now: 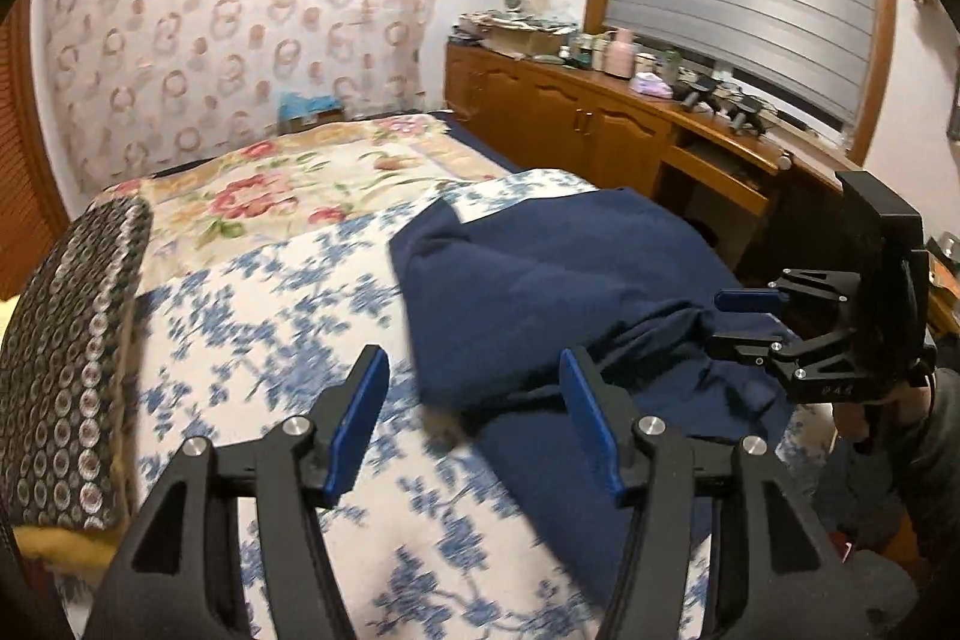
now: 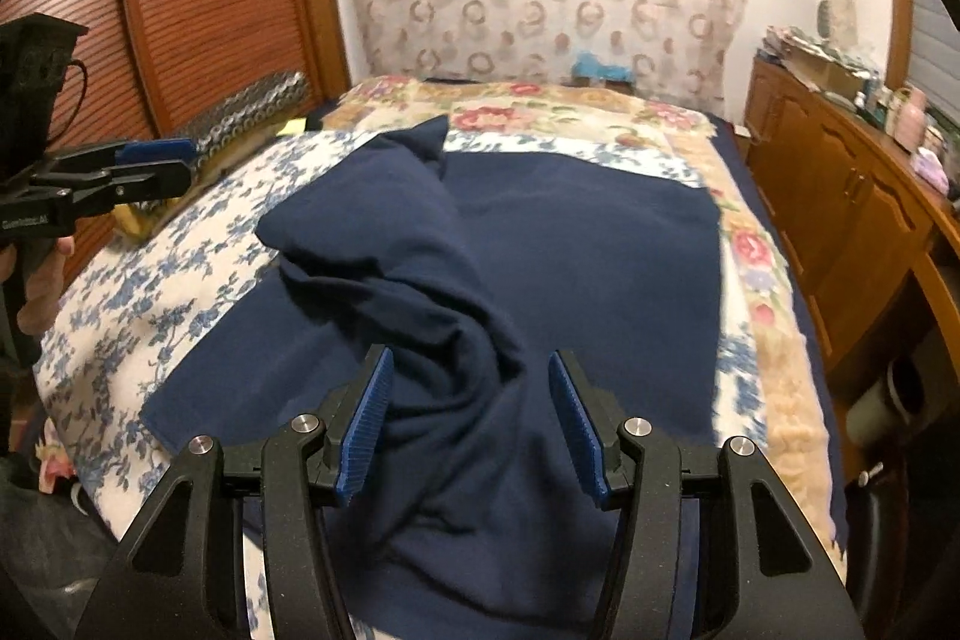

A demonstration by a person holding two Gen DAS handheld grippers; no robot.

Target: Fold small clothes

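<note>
I am between two folds, I think: both tools are free and the navy garment [image 2: 540, 244] lies on the bed, over the blue-flowered quilt [image 1: 252, 316]. My left gripper [image 1: 474, 418] has its jaws spread with nothing between the pads; the garment's near edge is just ahead of it and to its right, while bare quilt is under its left finger. My right gripper [image 2: 471, 424] is also spread, and it hangs directly above a thick twisted ridge of the cloth that runs from between its fingers away toward the far left; I cannot see the pads pressing on it. The far part of the garment, ahead and to the right of this gripper, lies flat, so one side seems already brought over. In my judgement the next move calls for taking the bunched ridge, or a clean edge near it, with both grippers, then pulling it smooth before the next fold. The risk is to pinch several layers together.
</note>
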